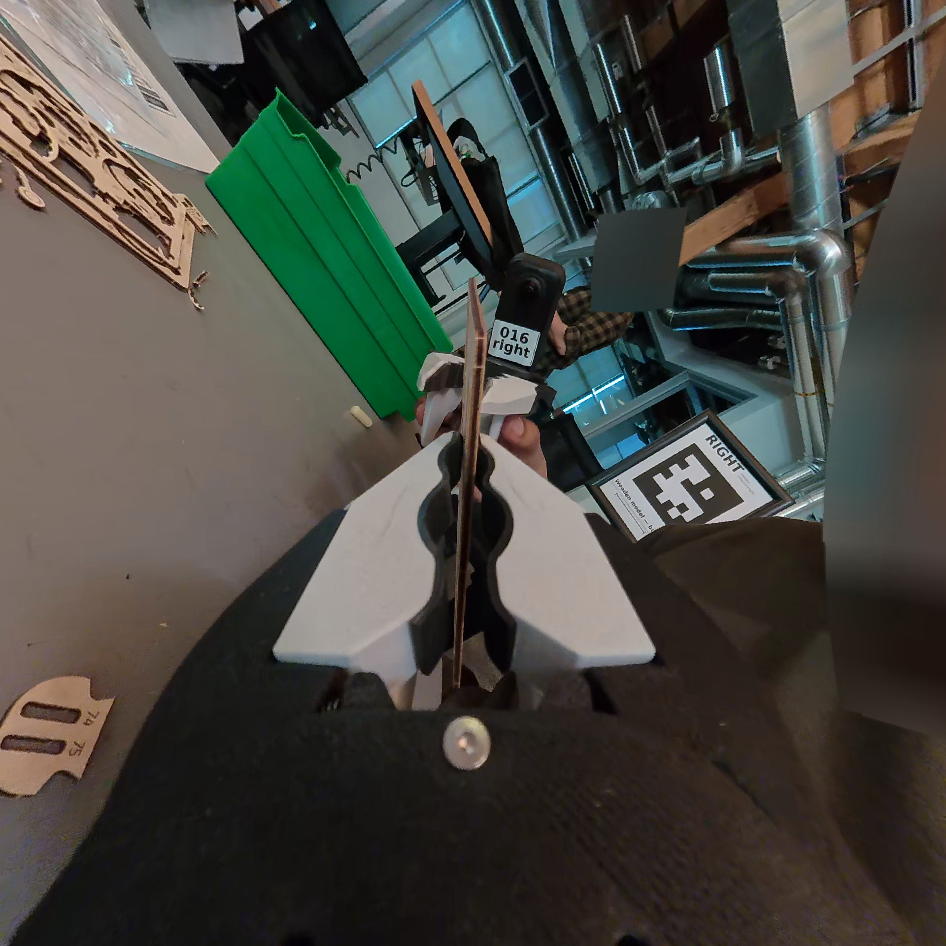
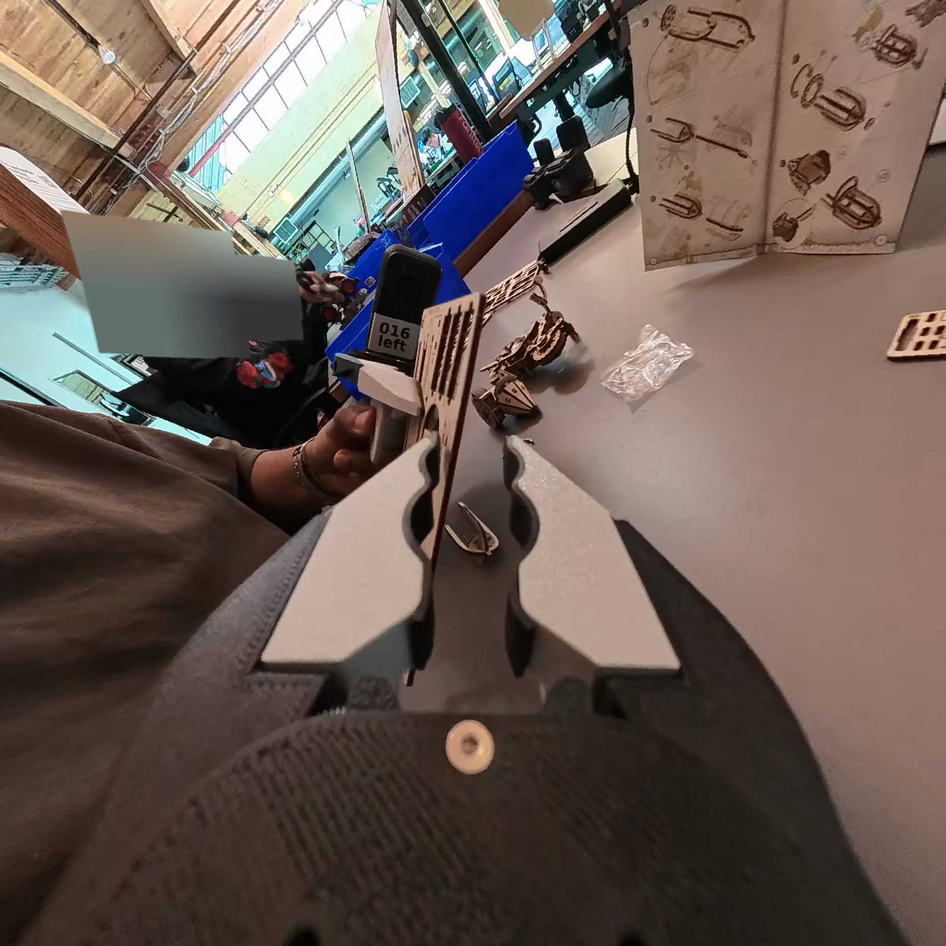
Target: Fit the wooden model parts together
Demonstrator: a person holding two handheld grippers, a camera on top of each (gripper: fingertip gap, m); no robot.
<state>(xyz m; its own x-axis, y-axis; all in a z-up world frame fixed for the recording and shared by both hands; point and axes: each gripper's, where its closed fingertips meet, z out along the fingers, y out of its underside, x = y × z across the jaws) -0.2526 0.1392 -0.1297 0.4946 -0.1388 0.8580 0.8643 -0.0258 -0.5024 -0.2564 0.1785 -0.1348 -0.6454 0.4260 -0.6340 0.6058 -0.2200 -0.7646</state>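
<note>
Your left gripper (image 1: 467,450) has its white fingers (image 1: 399,553) closed narrowly on a thin wooden sheet (image 1: 472,409), which stands edge-on between them and runs forward past the tips. Just beyond those tips, your right gripper (image 1: 473,396) faces you, its two fingers straddling the far end of the same sheet.

Seen from your right gripper (image 2: 471,448), the fingers (image 2: 578,563) stand wide apart. The wooden sheet (image 2: 450,368), cut through with slots, leans against the inner face of the left-side finger, while the right-side finger is well clear of it. Your left gripper (image 2: 404,394) clasps the sheet's far end just beyond your fingertips, with your hand (image 2: 343,450) behind it.

Between the spread fingers, a small curved wooden piece (image 2: 473,535) lies on the grey desk (image 2: 742,512). Beyond the right-side fingertip sits a partly built wooden model (image 2: 527,358), and further right a crumpled clear plastic bag (image 2: 646,361). An unfolded instruction sheet (image 2: 768,128) stands upright far ahead on the right.

To the left of your left fingers, a flat wooden part with two slots (image 1: 51,742) lies near on the desk, a punched-out wooden frame (image 1: 92,169) lies further ahead, and a green bin (image 1: 317,245) stands beyond.
</note>
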